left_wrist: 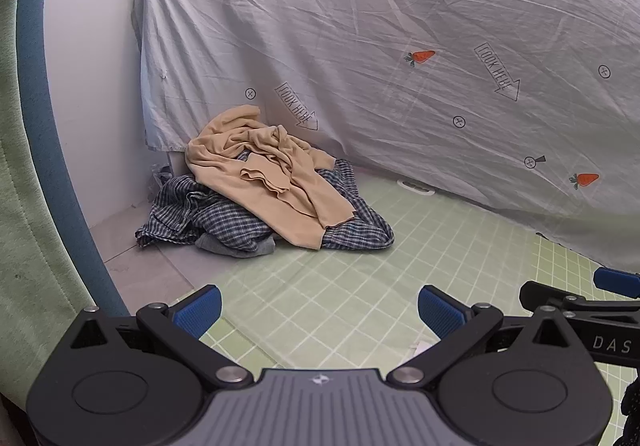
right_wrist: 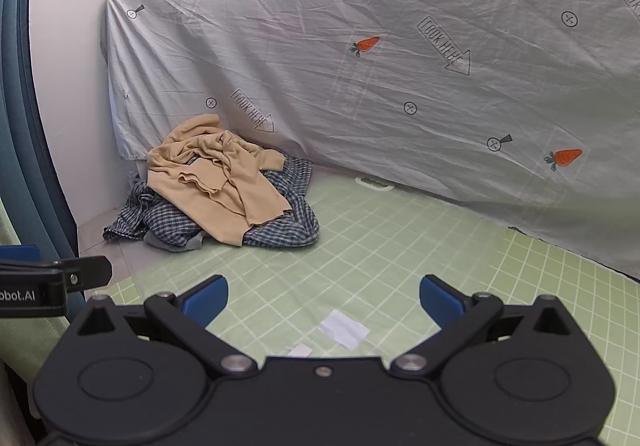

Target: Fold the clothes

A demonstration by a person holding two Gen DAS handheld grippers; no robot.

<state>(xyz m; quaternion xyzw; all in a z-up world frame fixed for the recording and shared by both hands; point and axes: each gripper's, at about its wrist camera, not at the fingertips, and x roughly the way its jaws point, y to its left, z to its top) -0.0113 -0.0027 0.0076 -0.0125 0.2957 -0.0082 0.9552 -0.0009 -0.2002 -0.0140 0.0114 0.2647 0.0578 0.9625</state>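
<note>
Clothes (left_wrist: 264,186) heaped, crumpled, no clear long axis

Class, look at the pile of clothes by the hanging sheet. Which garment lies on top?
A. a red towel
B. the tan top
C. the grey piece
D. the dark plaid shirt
B: the tan top is draped over the plaid shirt, and the grey piece only peeks out beneath at the front edge of the pile.
</note>
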